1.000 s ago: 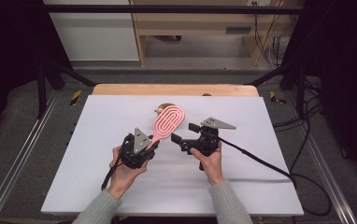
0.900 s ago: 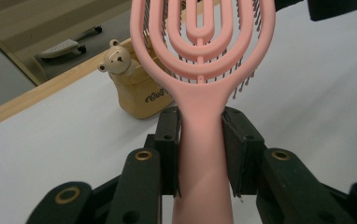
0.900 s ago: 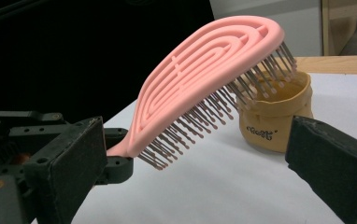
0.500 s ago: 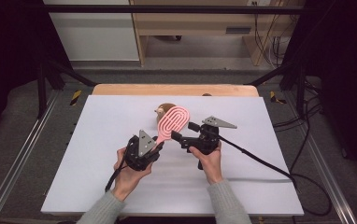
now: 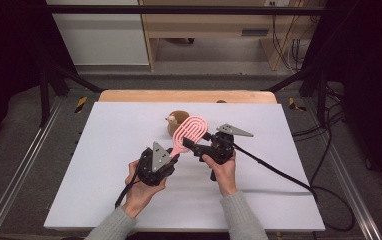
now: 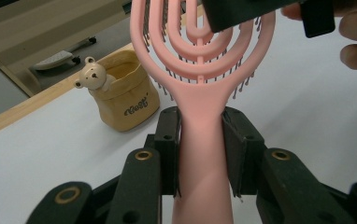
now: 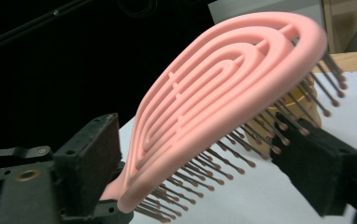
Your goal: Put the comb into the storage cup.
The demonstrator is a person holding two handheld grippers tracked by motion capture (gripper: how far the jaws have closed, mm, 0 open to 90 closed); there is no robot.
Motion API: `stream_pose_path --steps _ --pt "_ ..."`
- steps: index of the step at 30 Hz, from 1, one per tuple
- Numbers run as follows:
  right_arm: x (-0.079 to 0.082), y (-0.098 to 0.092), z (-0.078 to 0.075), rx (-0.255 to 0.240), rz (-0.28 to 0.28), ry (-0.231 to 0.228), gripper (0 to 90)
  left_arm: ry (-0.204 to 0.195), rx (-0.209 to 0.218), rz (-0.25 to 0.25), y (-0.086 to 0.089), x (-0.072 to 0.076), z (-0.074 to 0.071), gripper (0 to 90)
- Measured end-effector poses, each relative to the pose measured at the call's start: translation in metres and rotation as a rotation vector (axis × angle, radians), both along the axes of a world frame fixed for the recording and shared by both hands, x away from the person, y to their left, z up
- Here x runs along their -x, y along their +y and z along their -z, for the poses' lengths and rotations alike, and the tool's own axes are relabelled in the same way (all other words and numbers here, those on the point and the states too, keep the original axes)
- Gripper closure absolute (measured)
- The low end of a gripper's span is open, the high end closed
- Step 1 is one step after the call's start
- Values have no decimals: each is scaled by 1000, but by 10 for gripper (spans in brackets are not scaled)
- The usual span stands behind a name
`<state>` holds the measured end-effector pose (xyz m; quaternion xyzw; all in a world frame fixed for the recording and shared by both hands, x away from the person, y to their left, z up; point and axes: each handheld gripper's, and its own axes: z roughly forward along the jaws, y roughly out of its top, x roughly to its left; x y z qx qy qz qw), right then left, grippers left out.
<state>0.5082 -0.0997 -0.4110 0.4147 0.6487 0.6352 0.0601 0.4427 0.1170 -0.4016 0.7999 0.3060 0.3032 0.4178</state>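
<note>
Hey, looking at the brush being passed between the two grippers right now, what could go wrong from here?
The right gripper straddles the pink hairbrush head with its jaws apart; closing there could bend bristles or grip poorly. If the left gripper, clamped on the handle, lets go early, the brush may drop. The bear cup sits close behind and could get knocked.

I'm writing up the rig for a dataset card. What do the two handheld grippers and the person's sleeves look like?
Both are black. The left gripper and right gripper each carry a grey three-cornered plate on top and trail a black cable. In the left gripper view, the jaw linkages show brass-coloured pivot rivets and flat black pads. The person wears grey knitted sleeves.
</note>
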Motion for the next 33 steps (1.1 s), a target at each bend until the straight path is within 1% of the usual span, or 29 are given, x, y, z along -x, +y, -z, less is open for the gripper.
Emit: stream_pose_path --steps 6,8,11,16,23,26,30,33 --pt "-1 1 2 -16 -11 28 276 -4 2 2 -1 1 1 689" --pt "-2 1 2 -26 -18 46 322 -6 2 2 -1 1 2 689" --pt "-3 2 3 -37 -39 55 404 -8 1 3 -1 1 2 689" --pt "-3 1 3 -49 -54 75 452 -8 7 5 -1 2 3 690" --pt "-3 1 1 -89 -69 101 526 -13 5 4 -2 2 5 691" --pt "-3 1 1 -100 -74 109 544 -17 -1 3 -3 2 6 691" --pt "-1 1 0 -104 -77 105 565 -23 -6 2 -4 1 8 691" --pt "0 1 0 -111 -85 115 585 -26 -11 0 -5 1 10 691"
